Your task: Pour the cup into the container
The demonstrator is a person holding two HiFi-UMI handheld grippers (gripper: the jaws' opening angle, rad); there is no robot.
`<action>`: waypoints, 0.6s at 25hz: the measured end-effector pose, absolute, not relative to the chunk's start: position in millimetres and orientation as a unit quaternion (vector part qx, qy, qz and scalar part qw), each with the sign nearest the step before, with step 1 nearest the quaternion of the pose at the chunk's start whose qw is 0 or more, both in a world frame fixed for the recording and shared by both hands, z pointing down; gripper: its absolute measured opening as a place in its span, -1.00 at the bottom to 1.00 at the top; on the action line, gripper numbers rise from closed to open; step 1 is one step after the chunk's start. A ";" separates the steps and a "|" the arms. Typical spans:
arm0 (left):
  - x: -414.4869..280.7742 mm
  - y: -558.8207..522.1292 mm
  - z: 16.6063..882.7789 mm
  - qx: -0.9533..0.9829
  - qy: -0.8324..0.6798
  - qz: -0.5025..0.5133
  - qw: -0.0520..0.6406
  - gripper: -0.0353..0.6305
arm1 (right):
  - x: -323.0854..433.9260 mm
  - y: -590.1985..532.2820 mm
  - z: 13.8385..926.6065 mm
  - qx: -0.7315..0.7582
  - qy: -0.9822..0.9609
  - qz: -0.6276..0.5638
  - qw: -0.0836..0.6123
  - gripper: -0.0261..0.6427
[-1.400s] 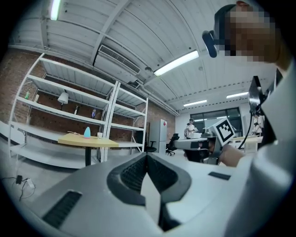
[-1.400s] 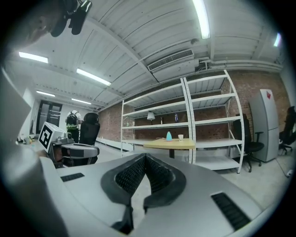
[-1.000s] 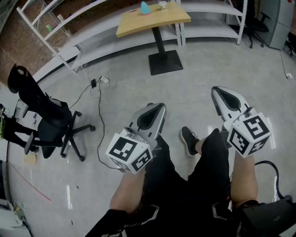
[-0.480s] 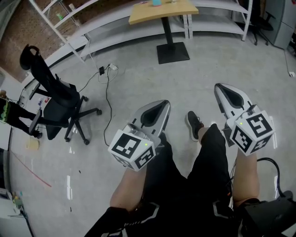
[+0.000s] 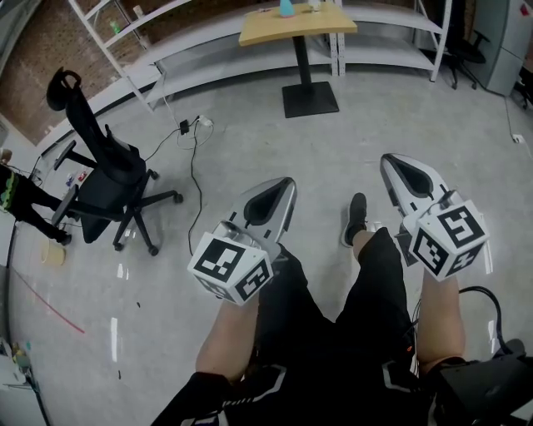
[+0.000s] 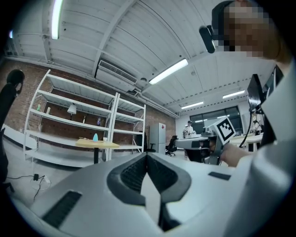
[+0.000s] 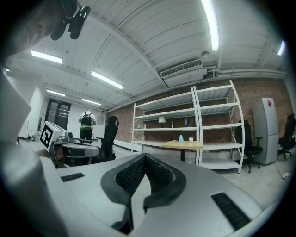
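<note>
Both the left gripper (image 5: 281,187) and the right gripper (image 5: 391,164) hold their fingers pressed together on nothing, while the white cup (image 5: 315,5) stands just beside the teal container (image 5: 286,8) on the surface (image 5: 266,30) — well apart, ahead and between both pairs of fingers, neither hand clearly nearer.

A table (image 5: 296,25) with a light wooden top stood on a black pedestal with a square base plate, on the grey polished floor (image 5: 250,150). A teal object (image 5: 286,8) and a white cup (image 5: 315,5) stood on the top, near each other but apart. A black office chair (image 5: 104,179) and a black cable (image 5: 193,158) also rested on the floor.
</note>
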State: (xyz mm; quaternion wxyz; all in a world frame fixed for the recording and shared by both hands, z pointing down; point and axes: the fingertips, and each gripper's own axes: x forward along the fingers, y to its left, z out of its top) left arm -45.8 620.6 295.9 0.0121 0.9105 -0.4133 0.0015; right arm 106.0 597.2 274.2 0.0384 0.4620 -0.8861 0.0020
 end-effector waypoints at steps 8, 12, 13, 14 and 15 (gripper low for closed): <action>-48.3 633.7 293.2 0.908 -0.418 -0.004 0.010 -0.89 | 108.3 615.1 275.6 0.465 -0.885 0.002 0.040 -0.92; -44.1 633.0 293.2 0.908 -0.418 -0.001 0.011 -0.89 | 114.7 614.6 271.7 0.468 -0.883 0.003 0.036 -0.92; -42.8 631.8 292.5 0.908 -0.418 0.000 0.010 -0.89 | 117.5 613.3 270.9 0.471 -0.881 0.002 0.036 -0.92; -41.6 630.9 291.6 0.908 -0.419 0.001 0.009 -0.89 | 120.2 612.0 271.4 0.474 -0.880 0.000 0.038 -0.92; -40.9 630.6 291.0 0.908 -0.419 0.001 0.007 -0.89 | 122.3 611.3 273.2 0.477 -0.878 -0.001 0.039 -0.92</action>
